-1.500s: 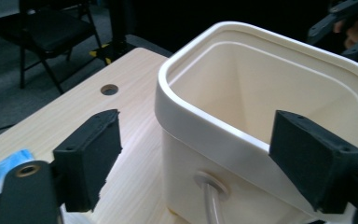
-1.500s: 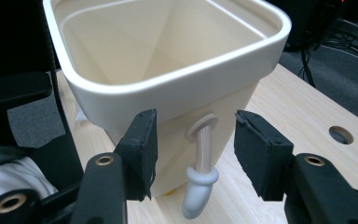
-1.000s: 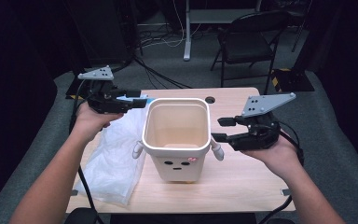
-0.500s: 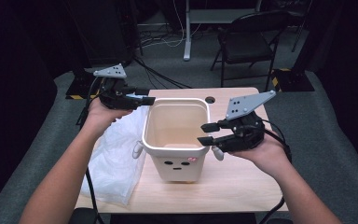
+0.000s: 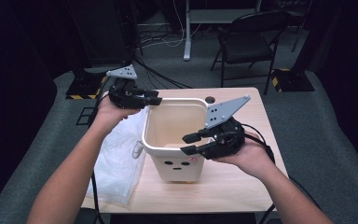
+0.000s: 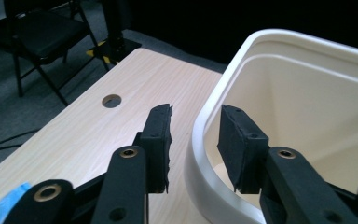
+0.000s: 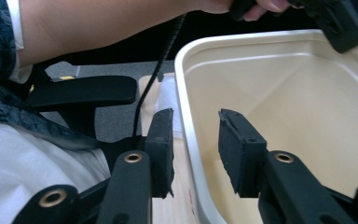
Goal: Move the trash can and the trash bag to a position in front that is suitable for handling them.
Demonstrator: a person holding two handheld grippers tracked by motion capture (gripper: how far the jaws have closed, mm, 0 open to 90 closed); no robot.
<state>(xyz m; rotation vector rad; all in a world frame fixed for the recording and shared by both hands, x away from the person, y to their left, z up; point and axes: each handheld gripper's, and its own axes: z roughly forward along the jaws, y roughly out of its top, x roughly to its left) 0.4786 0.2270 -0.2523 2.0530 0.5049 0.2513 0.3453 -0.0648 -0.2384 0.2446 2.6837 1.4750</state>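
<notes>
Both grippers have closed in on the bin (image 5: 175, 135) at the table's (image 5: 242, 182) centre since half a second ago. The left gripper (image 5: 151, 97), at the bin's 11 o'clock corner, and the right gripper (image 5: 190, 143), at its 4 o'clock edge, each straddle the rim with jaws parted, gripping nothing. A plastic bag (image 5: 116, 158) lies at 9 o'clock.

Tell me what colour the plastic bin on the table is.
Cream-white, with a small face printed on its front; the plastic bin shows best in the high view.
</notes>
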